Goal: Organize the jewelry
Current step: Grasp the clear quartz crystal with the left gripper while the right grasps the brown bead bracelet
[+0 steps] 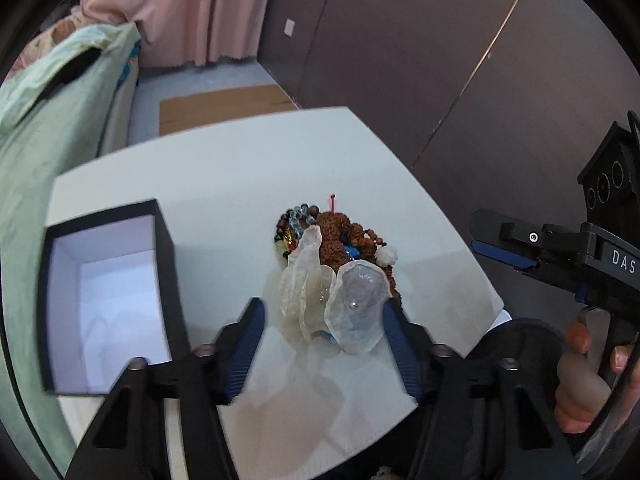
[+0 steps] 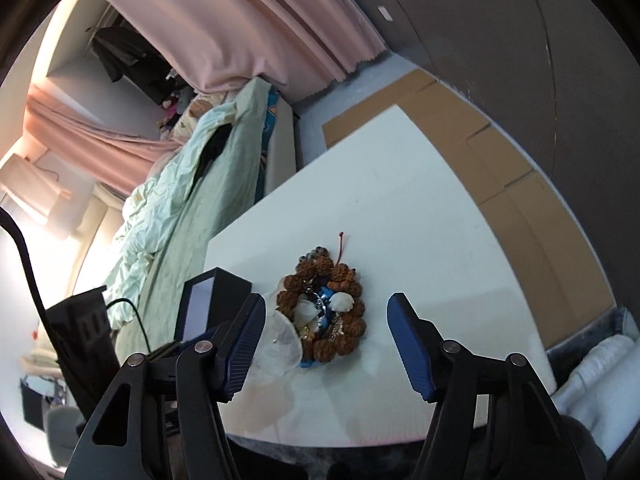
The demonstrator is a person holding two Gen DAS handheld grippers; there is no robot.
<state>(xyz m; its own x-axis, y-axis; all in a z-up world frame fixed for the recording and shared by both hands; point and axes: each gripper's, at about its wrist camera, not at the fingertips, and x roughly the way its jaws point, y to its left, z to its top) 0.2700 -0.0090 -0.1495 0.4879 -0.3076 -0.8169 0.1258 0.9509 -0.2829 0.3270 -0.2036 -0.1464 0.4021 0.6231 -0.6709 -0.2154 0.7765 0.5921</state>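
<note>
A heap of jewelry (image 1: 340, 240) lies on the white table (image 1: 224, 168): a brown rough-bead bracelet (image 2: 352, 320), dark and clear beads, blue bits and translucent shell-like discs (image 1: 356, 308) at the near side. My left gripper (image 1: 324, 344) is open, its fingers on either side of the shell discs, not closed on them. An open black box (image 1: 108, 300) with a white inside stands to the left. My right gripper (image 2: 326, 340) is open above the near part of the heap and also shows at the right in the left wrist view (image 1: 504, 248).
The table's right edge (image 1: 472, 264) and near edge are close to the heap. A bed with green bedding (image 2: 180, 200) lies left of the table. Flat cardboard (image 2: 500, 168) lies on the floor beyond. A dark wall and pink curtain stand behind.
</note>
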